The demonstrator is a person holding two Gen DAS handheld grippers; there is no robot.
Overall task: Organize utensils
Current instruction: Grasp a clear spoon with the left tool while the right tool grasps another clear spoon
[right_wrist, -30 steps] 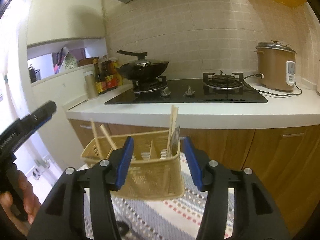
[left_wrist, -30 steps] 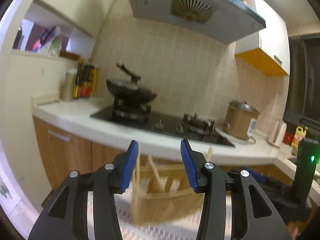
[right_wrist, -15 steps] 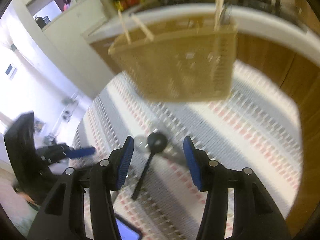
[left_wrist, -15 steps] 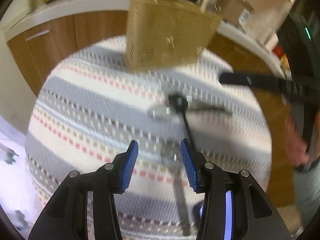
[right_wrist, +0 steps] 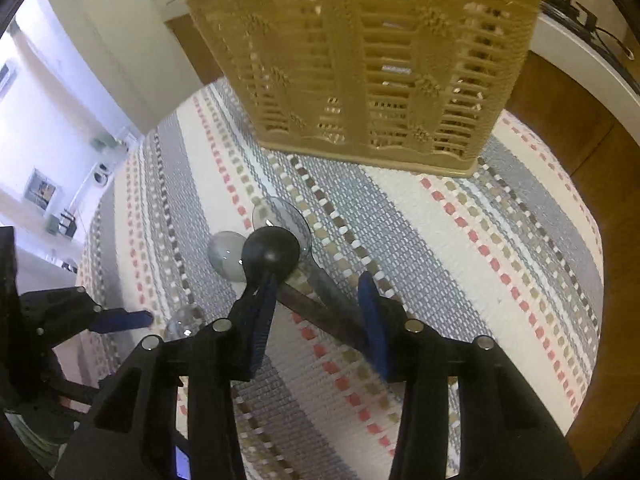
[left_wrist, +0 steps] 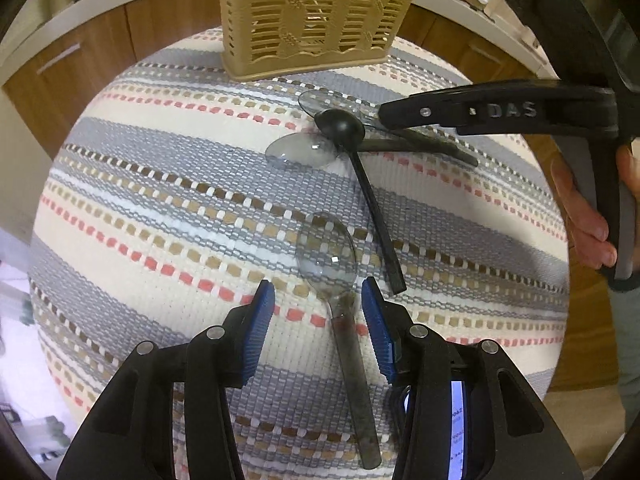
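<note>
Between my left fingers (left_wrist: 318,300), which stand apart and touch nothing, lies a clear spoon (left_wrist: 332,264) on the striped desk cloth (left_wrist: 160,200). My right fingers (right_wrist: 316,296) are closing around crossed spoon handles (right_wrist: 320,312), below the black spoon (right_wrist: 270,250) and utensil basket (right_wrist: 360,60).

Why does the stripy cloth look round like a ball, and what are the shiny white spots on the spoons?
Left wrist view: the fisheye lens bulges the striped cloth and darkens the corners; a white glint of light sits on the clear spoon. Right wrist view: same bulge, the tan utensil basket looms slightly soft, and the black spoon shows a small glint.
</note>
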